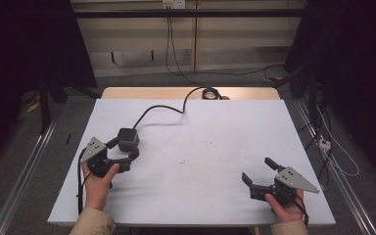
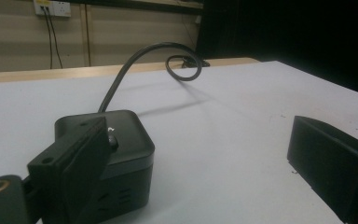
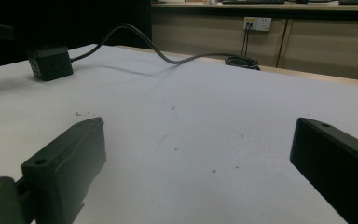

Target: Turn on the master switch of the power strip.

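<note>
The table (image 1: 200, 196), a white-covered rectangular top with a strip of bare wood along its far edge, carries a black cube-shaped power-socket block (image 1: 128, 139) with rounded corners. The block sits in the left half of the table, closer to the left edge than to the centre and about midway between near and far edges. A thick black cable (image 1: 162, 108) leaves the block's far side, curves across the white surface toward the far edge and ends in a loose coil (image 1: 209, 93) on the wooden strip.

Left gripper (image 1: 122, 152): held in the person's left hand (image 1: 98, 182) near the left edge, just on the near side of the block. Jaws spread wide. In the left gripper view one jaw overlaps the block's near face (image 2: 126, 154); whether it touches cannot be told. The other jaw stands well apart to the right, over bare table. The block is not clamped.

Right gripper (image 1: 258, 171): held in the person's right hand (image 1: 286, 208) near the near right corner, well apart from the block. Jaws wide apart, holding nothing. In the right gripper view bare white table with a few small dark specks lies between them; the block (image 3: 50, 62) sits far off near the opposite edge.
</note>
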A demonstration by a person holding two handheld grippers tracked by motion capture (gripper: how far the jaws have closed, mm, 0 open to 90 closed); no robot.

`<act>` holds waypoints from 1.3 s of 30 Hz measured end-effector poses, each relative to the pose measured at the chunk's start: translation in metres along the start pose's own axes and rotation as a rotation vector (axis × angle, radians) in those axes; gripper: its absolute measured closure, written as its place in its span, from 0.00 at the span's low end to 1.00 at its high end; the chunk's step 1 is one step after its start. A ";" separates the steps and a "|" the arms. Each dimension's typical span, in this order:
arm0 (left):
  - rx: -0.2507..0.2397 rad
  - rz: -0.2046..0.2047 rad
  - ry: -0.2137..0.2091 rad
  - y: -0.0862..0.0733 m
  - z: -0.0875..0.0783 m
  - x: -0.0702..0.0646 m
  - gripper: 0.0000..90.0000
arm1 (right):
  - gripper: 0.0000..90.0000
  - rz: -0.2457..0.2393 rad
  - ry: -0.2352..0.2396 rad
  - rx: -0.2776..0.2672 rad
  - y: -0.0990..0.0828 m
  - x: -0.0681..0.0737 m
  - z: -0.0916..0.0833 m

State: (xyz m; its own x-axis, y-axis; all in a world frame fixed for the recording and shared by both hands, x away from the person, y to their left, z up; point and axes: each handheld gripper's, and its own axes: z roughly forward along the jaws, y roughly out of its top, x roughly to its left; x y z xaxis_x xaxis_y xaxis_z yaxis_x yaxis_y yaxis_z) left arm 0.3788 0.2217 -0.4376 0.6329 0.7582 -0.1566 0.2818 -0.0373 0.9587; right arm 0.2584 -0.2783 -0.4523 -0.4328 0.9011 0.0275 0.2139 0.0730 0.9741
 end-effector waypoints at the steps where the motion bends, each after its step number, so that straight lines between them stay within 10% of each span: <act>1: 0.001 -0.003 0.001 0.001 0.000 0.000 0.06 | 0.03 0.003 0.000 0.000 0.000 0.000 0.000; 39: -0.020 -0.028 0.044 0.012 0.014 0.014 0.08 | 0.03 0.000 0.006 0.001 0.000 0.001 -0.001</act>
State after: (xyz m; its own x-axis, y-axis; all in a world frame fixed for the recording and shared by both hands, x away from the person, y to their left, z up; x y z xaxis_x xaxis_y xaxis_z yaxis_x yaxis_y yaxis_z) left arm 0.4015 0.2231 -0.4314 0.5927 0.7865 -0.1736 0.2844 -0.0027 0.9587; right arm 0.2575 -0.2781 -0.4522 -0.4381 0.8985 0.0290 0.2147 0.0733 0.9739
